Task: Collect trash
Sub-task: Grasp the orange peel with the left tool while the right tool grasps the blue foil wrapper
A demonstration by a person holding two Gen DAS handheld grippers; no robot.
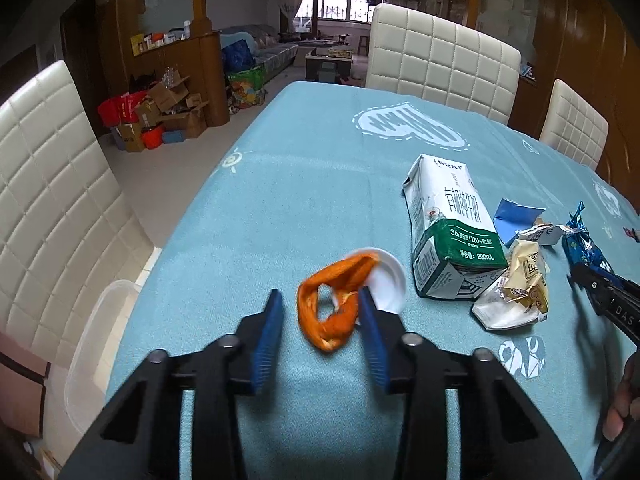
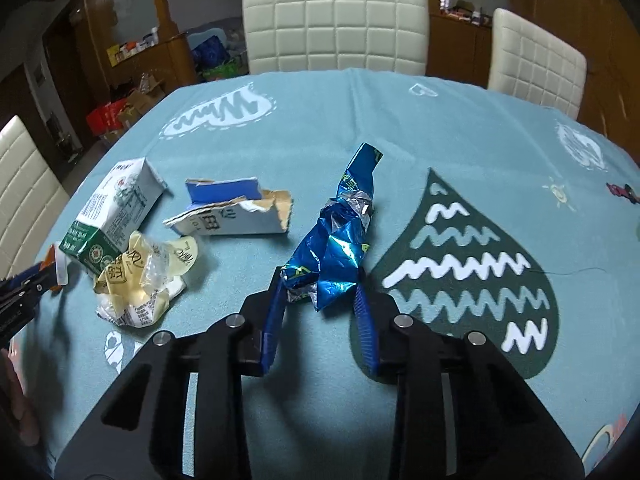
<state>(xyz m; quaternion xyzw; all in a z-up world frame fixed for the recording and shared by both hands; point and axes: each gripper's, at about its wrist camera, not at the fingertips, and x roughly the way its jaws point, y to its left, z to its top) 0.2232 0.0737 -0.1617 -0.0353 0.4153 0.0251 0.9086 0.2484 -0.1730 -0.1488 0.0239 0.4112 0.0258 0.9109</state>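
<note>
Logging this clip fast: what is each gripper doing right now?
Left gripper: open, jaws around the orange peel, not clamped.
Right gripper: open, jaws either side of the blue foil wrapper, grip not confirmed.

Daylight enters through the barred window (image 1: pixel 343 0) at the far end of the room; illumination is even and moderately bright. Soft shadows fall on the light blue patterned tablecloth (image 1: pixel 304 184). The crumpled blue foil wrapper (image 2: pixel 338 240) shows small glare spots. The orange peel ring (image 1: pixel 332 304) is motion-blurred. Fisheye bending curves the quilted cream chairs (image 1: pixel 52 200); corners vignette to black.
</note>
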